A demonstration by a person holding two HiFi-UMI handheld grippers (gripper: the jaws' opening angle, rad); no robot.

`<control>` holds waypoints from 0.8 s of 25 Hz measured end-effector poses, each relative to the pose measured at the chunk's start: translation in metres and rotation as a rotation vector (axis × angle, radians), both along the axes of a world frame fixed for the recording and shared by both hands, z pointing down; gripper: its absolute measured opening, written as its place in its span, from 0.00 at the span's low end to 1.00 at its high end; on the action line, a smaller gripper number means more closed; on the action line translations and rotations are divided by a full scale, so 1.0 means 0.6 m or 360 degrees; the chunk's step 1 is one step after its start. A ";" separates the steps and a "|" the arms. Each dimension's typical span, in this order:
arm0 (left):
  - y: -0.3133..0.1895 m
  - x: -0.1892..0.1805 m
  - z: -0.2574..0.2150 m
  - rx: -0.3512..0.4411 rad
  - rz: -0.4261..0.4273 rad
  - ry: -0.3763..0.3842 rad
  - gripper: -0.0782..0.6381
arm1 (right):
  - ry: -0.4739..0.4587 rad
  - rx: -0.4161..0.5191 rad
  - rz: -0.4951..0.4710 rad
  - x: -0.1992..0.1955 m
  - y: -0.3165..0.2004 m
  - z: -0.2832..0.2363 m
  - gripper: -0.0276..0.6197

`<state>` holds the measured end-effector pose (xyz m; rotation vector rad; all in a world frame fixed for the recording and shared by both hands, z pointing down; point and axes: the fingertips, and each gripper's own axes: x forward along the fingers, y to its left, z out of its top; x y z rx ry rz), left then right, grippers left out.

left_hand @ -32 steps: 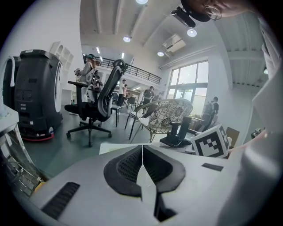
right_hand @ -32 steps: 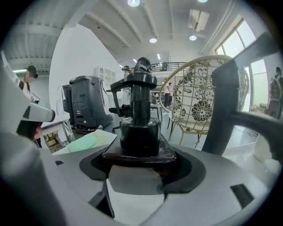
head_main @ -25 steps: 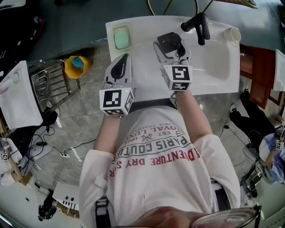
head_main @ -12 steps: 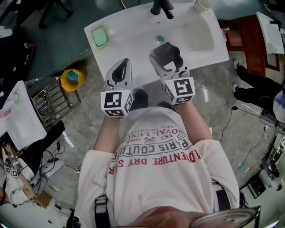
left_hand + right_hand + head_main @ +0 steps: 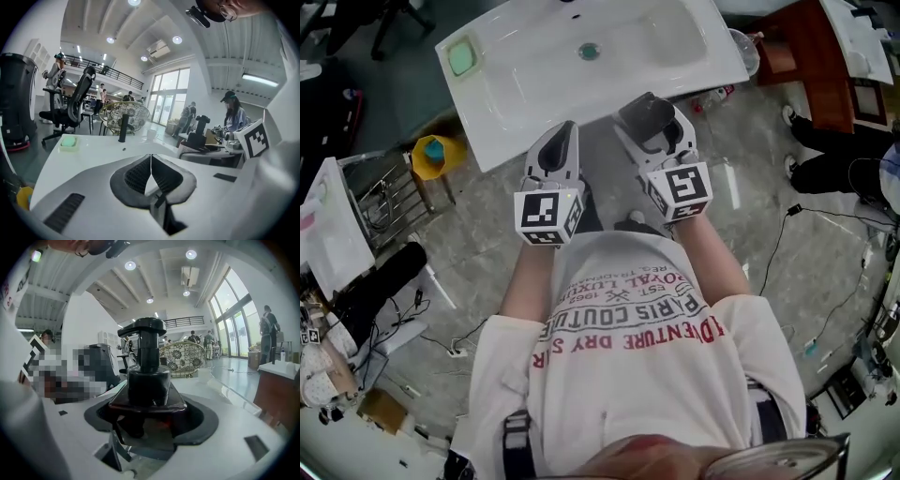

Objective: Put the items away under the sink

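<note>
Here the right gripper (image 5: 145,414) grips a dark, seemingly brownish pump bottle (image 5: 149,376) between its fingers, the left gripper (image 5: 151,161) pressed together.

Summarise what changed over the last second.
The left hand-held gripper and right hand-held gripper drew back from over the white sink to above the grey floor in front of it. Unchanged: right still clamps the black pump bottle, left shut and empty.
</note>
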<state>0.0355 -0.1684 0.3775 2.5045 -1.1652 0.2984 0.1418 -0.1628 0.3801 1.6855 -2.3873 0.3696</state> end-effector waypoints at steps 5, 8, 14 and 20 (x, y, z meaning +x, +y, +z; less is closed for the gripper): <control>0.117 0.049 0.036 -0.0041 -0.0074 0.0005 0.15 | 0.0012 -0.0026 -0.0073 0.055 0.094 0.030 0.62; 0.159 0.051 0.069 -0.0089 -0.0148 -0.0002 0.15 | 0.0017 -0.0054 -0.0112 0.069 0.129 0.060 0.62; 0.210 0.041 0.144 -0.0153 -0.0202 -0.0061 0.15 | 0.0001 -0.0098 -0.0137 0.076 0.179 0.134 0.62; 0.189 0.032 0.242 -0.0103 -0.0190 -0.0098 0.15 | -0.0016 -0.0097 -0.0139 0.066 0.177 0.246 0.62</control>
